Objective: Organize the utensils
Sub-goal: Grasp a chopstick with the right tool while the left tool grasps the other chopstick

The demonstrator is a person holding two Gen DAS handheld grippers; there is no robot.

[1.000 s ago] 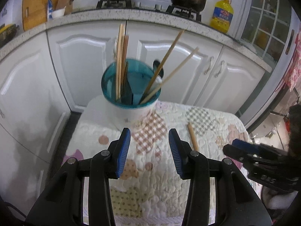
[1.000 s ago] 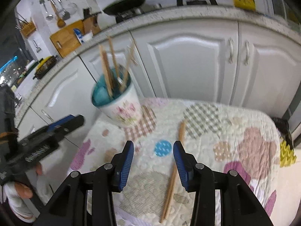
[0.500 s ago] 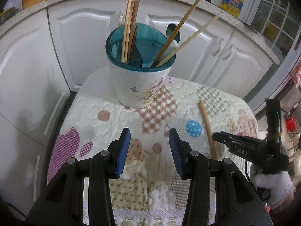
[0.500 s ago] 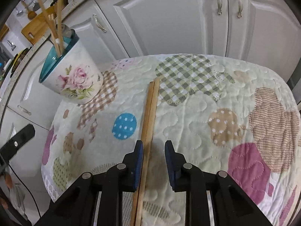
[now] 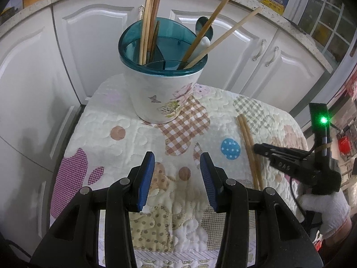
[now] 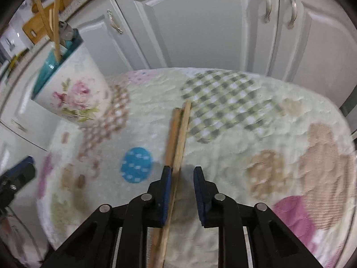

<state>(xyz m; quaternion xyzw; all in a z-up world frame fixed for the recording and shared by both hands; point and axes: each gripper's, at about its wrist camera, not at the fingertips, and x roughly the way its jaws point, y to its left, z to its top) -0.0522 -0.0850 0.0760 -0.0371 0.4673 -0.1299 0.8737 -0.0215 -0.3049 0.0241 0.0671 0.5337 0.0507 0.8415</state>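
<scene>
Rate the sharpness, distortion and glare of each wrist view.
Left wrist view: sharp, the utensil holder crisp; fisheye bends the cabinet doors; a green LED flares. Right wrist view: motion blur smears the quilted cloth and chopsticks, while the right gripper stays sharp.

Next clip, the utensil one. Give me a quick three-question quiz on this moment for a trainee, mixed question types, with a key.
1. True or false: the right gripper is already shut on the chopsticks lying on the quilted cloth.
2. Multiple choice: where does the utensil holder stand? A) on the cloth, upright; B) tipped on its side; C) on the countertop.
3. Fill in: the left gripper is open and holds ____.

Key
1. False: its jaws straddle one chopstick with a gap on the right side.
2. A
3. Nothing
</scene>
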